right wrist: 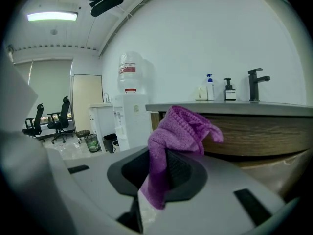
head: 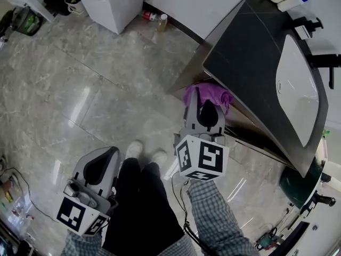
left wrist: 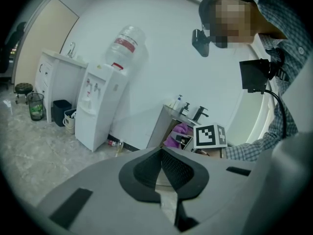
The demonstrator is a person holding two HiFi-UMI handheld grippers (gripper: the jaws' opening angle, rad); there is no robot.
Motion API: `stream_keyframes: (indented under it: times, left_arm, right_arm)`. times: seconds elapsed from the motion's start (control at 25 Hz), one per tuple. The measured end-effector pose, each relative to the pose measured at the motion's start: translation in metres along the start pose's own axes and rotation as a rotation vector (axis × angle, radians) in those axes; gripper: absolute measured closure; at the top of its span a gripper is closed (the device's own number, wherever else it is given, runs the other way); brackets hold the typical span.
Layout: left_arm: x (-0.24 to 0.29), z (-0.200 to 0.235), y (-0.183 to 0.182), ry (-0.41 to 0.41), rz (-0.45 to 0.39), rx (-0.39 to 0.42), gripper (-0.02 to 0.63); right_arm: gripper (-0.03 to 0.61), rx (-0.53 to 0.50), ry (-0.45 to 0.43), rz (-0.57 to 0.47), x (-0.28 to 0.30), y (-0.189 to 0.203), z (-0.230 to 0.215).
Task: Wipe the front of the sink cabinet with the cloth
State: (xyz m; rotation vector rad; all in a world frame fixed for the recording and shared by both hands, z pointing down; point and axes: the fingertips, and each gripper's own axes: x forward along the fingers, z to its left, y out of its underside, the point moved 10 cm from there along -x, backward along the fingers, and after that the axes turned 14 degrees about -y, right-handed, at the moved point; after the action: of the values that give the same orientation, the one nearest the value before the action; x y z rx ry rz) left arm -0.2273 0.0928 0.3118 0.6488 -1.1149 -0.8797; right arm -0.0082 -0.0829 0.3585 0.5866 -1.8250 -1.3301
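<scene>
The left gripper [head: 108,154], pressed together and empty, hangs low over the pale marble floor [head: 80,89]. The right gripper [head: 209,110] pinches the crumpled purple cloth [head: 206,93] just beside the wood-fronted sink cabinet [right wrist: 254,133].

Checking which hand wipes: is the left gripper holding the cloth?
No, the left gripper's jaws are shut on nothing; the cloth is pinched in the right gripper.

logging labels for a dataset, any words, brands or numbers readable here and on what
No text can be read in any view.
Red label on the clear water-cooler bottle: too blurred to read.
Small pump bottles: labels too small to read.
Black-and-white marker cubes: square patterns only, no letters.
</scene>
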Motion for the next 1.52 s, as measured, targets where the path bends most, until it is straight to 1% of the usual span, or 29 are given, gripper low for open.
stream_keyframes:
  times: [0.24,0.44,0.76,0.84,0.96,1.2,1.52]
  left_arm:
    - [0.0,0.011,0.001,-0.015,0.0,-0.014,0.603]
    - [0.0,0.017,0.003,-0.026,0.007,-0.022,0.601]
    - [0.006,0.015,0.003,-0.015,0.014,-0.028,0.603]
    - [0.008,0.013,0.003,-0.011,0.02,-0.027,0.602]
    - [0.012,0.012,0.004,-0.009,0.025,-0.027,0.601]
    - [0.018,0.006,0.009,0.002,0.041,-0.015,0.601]
    - [0.031,-0.01,0.011,0.042,0.059,0.004,0.602]
  right_arm:
    - [0.502,-0.014,-0.041,0.02,0.018,0.004,0.011]
    - [0.502,0.0,-0.063,0.041,0.024,0.01,0.02]
    - [0.502,0.0,-0.127,0.096,0.035,0.026,0.034]
    - [0.502,-0.007,-0.131,0.107,0.035,0.031,0.033]
    - [0.502,-0.023,-0.109,0.119,0.033,0.04,0.025]
    - [0.502,-0.052,-0.036,0.12,0.024,0.048,-0.002]
    - [0.502,-0.039,0.051,0.09,0.001,0.05,-0.032]
